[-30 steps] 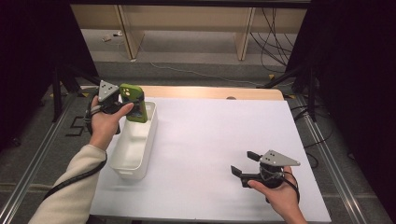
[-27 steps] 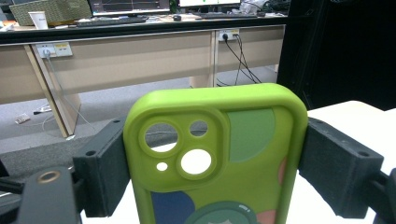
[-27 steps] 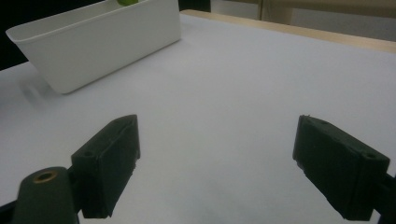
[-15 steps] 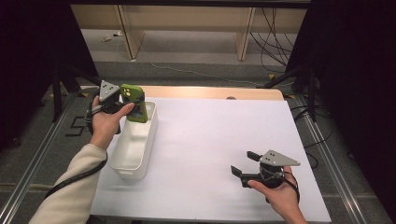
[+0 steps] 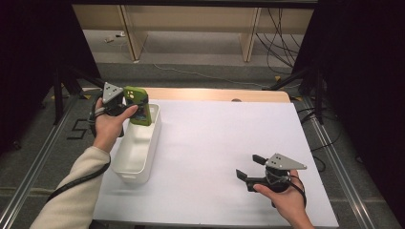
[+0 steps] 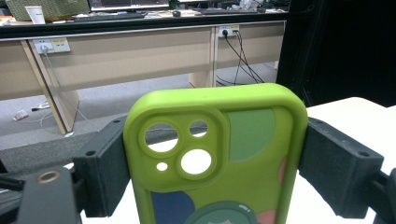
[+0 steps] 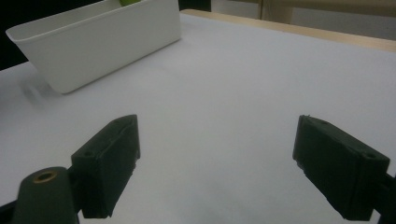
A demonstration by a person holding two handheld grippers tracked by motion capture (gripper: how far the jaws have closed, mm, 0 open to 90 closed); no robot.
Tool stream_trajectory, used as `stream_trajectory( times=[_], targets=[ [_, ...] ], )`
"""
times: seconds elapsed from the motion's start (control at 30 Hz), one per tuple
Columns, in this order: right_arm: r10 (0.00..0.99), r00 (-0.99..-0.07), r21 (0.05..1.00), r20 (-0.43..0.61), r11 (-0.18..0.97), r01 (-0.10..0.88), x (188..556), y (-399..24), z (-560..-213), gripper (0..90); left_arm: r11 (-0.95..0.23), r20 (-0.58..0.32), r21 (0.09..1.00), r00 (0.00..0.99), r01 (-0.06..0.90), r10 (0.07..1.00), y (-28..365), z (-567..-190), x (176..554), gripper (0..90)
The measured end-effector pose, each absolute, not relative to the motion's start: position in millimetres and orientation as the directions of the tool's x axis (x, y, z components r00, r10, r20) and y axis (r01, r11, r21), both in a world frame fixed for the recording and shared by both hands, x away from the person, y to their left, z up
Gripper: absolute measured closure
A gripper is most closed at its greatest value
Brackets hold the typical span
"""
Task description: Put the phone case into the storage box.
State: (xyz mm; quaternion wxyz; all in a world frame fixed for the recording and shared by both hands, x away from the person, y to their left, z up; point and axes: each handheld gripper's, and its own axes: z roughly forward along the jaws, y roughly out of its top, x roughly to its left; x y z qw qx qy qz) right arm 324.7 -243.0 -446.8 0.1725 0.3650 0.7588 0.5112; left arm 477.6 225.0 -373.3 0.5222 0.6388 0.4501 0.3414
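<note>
High view: a green phone case (image 5: 139,106) is clamped upright across its width by the left gripper (image 5: 125,106) above the far end of the white bin (image 5: 135,164), while the right gripper (image 5: 249,172) is held with jaws apart, well away.

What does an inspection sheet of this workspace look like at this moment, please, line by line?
Surface: white table top, bare in the middle.
Job's things: green phone case held over the far end of the white bin.
Clutter: nothing seen.
Grippers: left gripper shut on the phone case; right gripper open, low over the table.
Cables: black cable trailing along the left sleeve; cables on the floor beyond.
Surroundings: wooden desk legs, dark curtains.
</note>
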Motion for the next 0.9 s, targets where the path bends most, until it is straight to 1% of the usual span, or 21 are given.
stream_trajectory(
  times=[0.9],
  targets=[
    [0.73, -0.675, 0.902, 0.109, 0.213, 0.376, 324.9, -243.1, -447.1, 15.9, -0.057, -0.033, 0.971, 0.366, 0.234, 0.93, 223.8, -380.2, 483.8, 16.2]
  ],
)
